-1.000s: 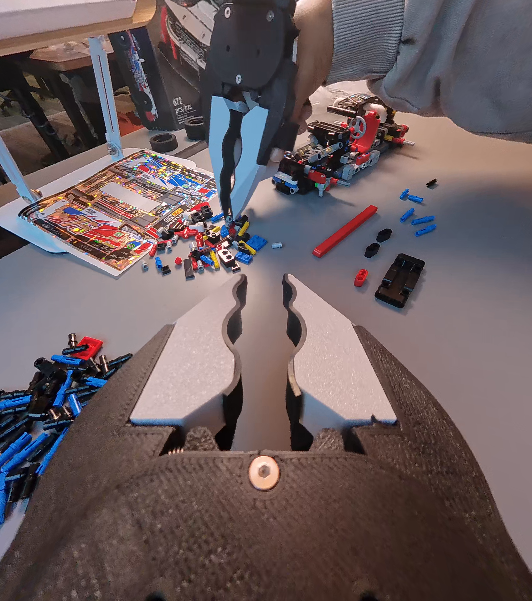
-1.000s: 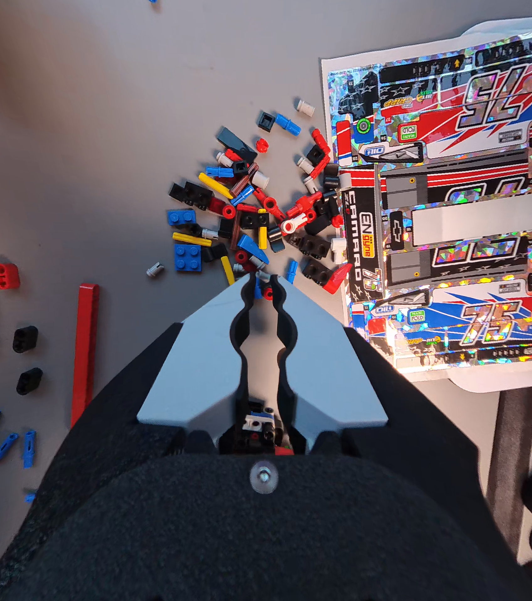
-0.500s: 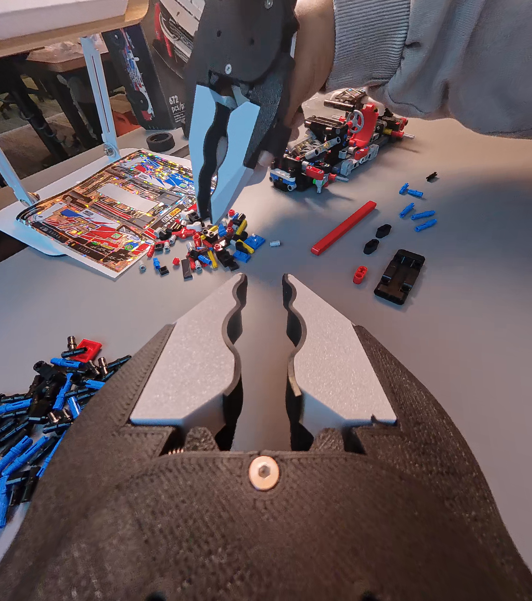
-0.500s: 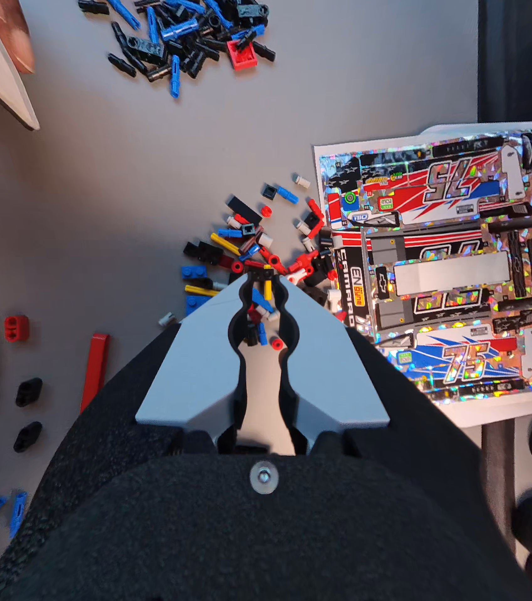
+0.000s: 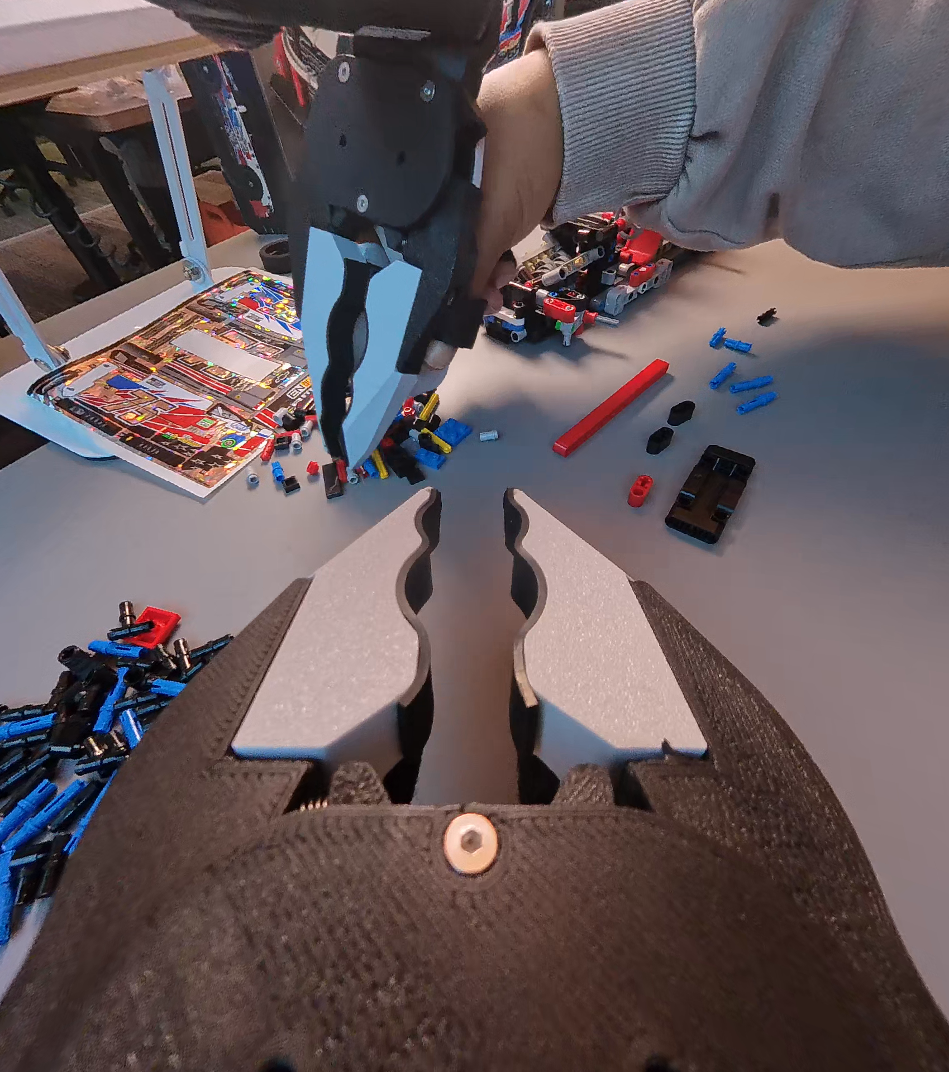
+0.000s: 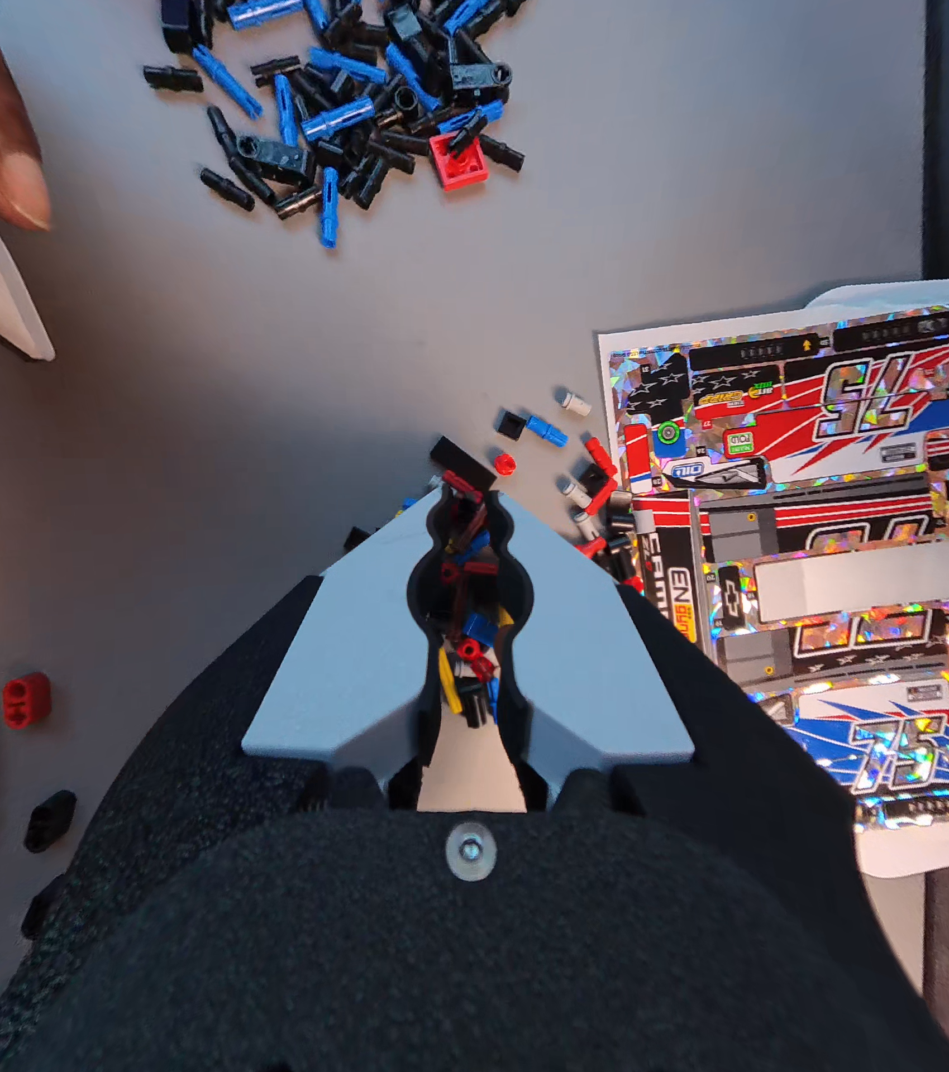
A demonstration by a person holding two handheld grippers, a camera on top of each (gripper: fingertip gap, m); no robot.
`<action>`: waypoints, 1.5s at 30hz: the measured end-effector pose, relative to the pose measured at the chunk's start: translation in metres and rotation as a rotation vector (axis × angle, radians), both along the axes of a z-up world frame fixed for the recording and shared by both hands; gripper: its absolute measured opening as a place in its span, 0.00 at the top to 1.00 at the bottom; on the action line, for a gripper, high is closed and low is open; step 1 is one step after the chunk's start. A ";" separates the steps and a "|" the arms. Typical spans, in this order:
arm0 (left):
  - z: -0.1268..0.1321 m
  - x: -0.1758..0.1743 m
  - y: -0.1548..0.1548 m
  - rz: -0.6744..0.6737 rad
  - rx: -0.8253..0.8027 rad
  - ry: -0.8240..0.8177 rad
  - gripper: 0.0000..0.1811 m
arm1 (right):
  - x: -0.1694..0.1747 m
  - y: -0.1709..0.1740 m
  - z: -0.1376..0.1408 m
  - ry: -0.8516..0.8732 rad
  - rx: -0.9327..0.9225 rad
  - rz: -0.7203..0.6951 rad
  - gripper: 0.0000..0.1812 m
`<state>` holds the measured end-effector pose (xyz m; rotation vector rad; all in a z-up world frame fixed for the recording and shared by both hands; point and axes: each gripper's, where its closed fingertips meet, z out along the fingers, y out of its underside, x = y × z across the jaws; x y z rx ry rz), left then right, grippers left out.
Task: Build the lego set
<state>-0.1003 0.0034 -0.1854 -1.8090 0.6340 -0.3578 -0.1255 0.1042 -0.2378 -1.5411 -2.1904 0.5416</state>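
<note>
Grey tabletop [image 5: 808, 667] carries everything here, starting at far left with a heap of blue and black connector pins [image 5: 36, 748] and one red plate. Beyond it a holographic sticker sheet [image 5: 182, 377] lies flat on a white stand. My right gripper [image 5: 344, 458], pointing down, has its tips at the near edge of the scattered pile of small mixed pieces [image 5: 402, 441] beside that sheet; the fingers [image 6: 367, 626] stand nearly together at the tips, and I cannot tell whether they pinch a piece. My left gripper [image 5: 471, 504] hovers over bare tabletop, fingers apart and holding nothing. Rightward lie a long red beam [image 5: 611, 406], a small red connector [image 5: 640, 490], a black panel [image 5: 710, 493] and loose blue pins [image 5: 742, 383]. The partly built lego car [image 5: 582, 284] sits behind, under my grey sleeve [image 5: 808, 116].
</note>
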 end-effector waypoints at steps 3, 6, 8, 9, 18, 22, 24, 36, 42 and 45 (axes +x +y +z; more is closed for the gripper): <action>0.000 0.000 0.000 -0.001 0.002 -0.003 0.89 | 0.007 0.005 0.000 -0.029 0.036 0.000 0.99; 0.001 0.000 0.000 -0.004 0.001 -0.006 0.89 | 0.016 0.012 0.001 -0.038 0.040 -0.019 0.99; 0.000 0.000 -0.001 -0.006 0.000 -0.006 0.89 | 0.021 0.017 0.003 -0.033 0.044 -0.038 0.99; 0.000 0.001 -0.001 -0.006 -0.001 -0.005 0.89 | 0.024 0.019 0.004 -0.031 0.044 -0.046 0.98; 0.000 0.001 0.000 -0.004 -0.002 -0.001 0.89 | 0.032 0.051 0.014 0.004 0.056 -0.158 0.95; 0.000 0.000 0.000 -0.003 -0.003 -0.005 0.89 | 0.030 0.065 0.010 -0.006 0.040 -0.193 0.96; 0.000 0.000 0.000 -0.002 -0.006 -0.008 0.89 | 0.025 0.068 0.008 -0.005 0.033 -0.193 0.96; 0.001 -0.003 0.001 0.002 -0.008 -0.024 0.89 | 0.010 0.057 -0.004 -0.065 -0.004 -0.105 0.95; 0.001 -0.002 0.000 -0.002 -0.008 -0.022 0.89 | 0.024 0.063 0.014 -0.005 0.006 -0.142 0.95; 0.000 -0.002 0.000 -0.003 -0.010 -0.017 0.89 | 0.038 0.064 0.019 -0.008 -0.009 -0.155 0.94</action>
